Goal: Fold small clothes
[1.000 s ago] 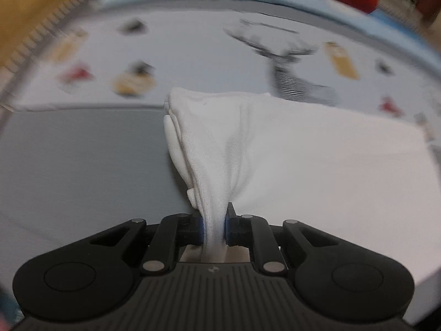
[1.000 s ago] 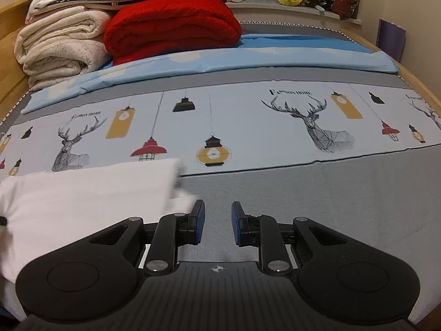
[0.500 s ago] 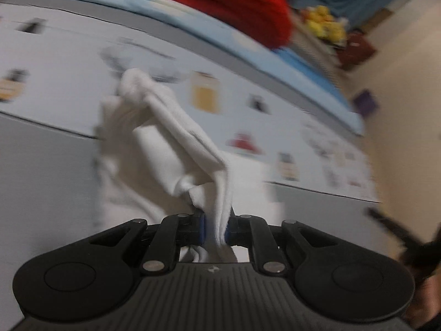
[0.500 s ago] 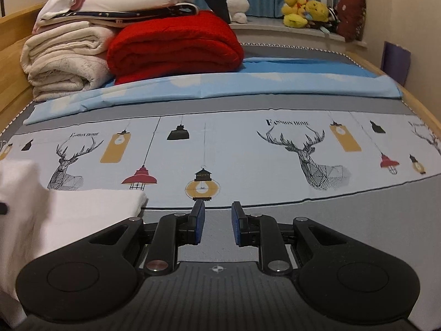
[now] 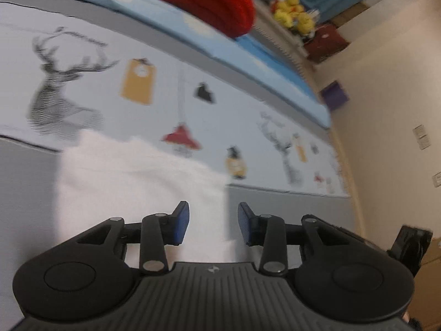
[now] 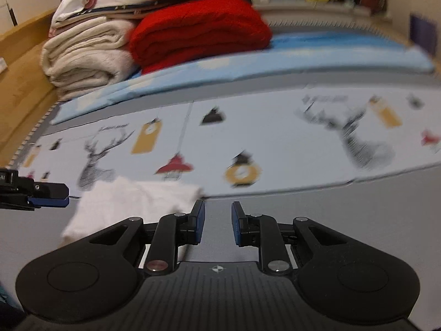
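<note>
**Q:** Two grippers and one garment appear in the figure; where does the work lie, and what does the step in hand demand?

**A:** On the bed cover (image 6: pixel 275 138), printed with deer and lanterns, lies the white garment (image 5: pixel 132 182), resting flat where the printed band meets the plain grey band. It appears already doubled over, so the step is judged to be the release after a fold. Done well, the release leaves the top layer square on the one below: the fingers should part fully before the hand lifts away, so that no pad drags a corner back. The near edge, blurred in both views, would want checking for bunching before the next fold.

**Q:** How does the left gripper stand?

**A:** The left gripper (image 5: pixel 213 222) has just been opening. Its jaws stand partly apart, the blue pads (image 5: pixel 182 220) clear of the cloth. The garment's right-hand edge shows in the gap, lying on the cover and not pinched. In the right wrist view its fingertips enter at the far left, just beside the garment.

**Q:** And the right gripper?

**A:** The right gripper (image 6: pixel 217 222) hovers over the grey band with its jaws narrowly parted and nothing between them; the garment's corner lies just to its left, apart from it.
</note>
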`<state>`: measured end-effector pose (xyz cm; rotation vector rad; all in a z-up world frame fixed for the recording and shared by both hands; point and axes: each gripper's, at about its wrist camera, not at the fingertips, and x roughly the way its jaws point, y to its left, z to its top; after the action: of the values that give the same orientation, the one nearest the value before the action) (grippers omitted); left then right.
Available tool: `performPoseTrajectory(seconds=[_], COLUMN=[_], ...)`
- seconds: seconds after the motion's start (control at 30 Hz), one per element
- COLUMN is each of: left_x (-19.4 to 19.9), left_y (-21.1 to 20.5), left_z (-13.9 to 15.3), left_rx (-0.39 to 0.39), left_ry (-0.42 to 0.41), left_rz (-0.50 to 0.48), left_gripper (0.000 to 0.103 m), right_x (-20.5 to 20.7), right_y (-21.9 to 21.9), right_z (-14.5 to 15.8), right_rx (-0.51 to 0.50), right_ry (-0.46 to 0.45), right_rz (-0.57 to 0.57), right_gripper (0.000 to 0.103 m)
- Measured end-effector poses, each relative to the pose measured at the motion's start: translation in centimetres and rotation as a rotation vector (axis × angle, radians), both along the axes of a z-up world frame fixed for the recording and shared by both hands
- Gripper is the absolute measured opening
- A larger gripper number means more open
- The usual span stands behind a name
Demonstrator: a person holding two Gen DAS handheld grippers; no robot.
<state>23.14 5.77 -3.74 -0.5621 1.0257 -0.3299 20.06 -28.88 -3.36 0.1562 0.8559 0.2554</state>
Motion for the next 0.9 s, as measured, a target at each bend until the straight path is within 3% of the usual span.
performPoseTrajectory(seconds=[0.1,0.23,0.37,0.47,0.5,0.53,0.63,0.73,0.8,0.83,0.9], left_x=[-0.8,-2.6,-3.9,-4.1,-4.2,-4.2,-4.1,-4.1,-4.4,-4.6,-5.0], left_y=[1.3,2.2,2.4,2.2,2.2,2.2,1.7,1.0,0.2,-0.2,-1.0], left_z=[-1.2,-2.6,-3.4,-4.1,-4.1,-4.1,-4.2,-4.4,-4.8,-5.1,-5.9], left_rx=[0.081,0.136,0.168,0.192,0.196,0.196,0.210,0.224,0.252,0.273,0.342], left_ry=[0.077,0.115,0.119,0.117,0.118,0.120,0.114,0.117,0.116,0.124,0.141], left_rz=[-0.033,-0.107,-0.151,-0.158,-0.160,-0.161,-0.180,-0.204,-0.245,-0.268,-0.304], left_gripper=[0.042,0.042,0.046,0.046,0.046,0.046,0.046,0.046,0.046,0.046,0.046], right_x=[1.2,3.1,5.4,6.7,7.0,7.2,7.0,6.5,6.7,6.9,7.3], right_y=[1.8,5.0,7.4,8.1,8.0,7.9,7.6,5.8,5.6,5.7,5.7], right_z=[-2.1,-4.3,-6.2,-7.6,-8.1,-8.5,-7.7,-4.7,-4.1,-4.7,-6.3], right_rx=[0.083,0.135,0.155,0.114,0.127,0.148,0.189,0.291,0.168,0.094,0.068], right_ry=[0.090,0.159,0.214,0.246,0.265,0.279,0.240,0.094,0.054,0.075,0.177], right_rz=[0.013,0.020,-0.006,-0.053,-0.059,-0.061,-0.078,-0.136,-0.165,-0.172,-0.164], right_gripper=[0.022,0.022,0.022,0.022,0.020,0.008,0.003,0.003,0.003,0.003,0.004])
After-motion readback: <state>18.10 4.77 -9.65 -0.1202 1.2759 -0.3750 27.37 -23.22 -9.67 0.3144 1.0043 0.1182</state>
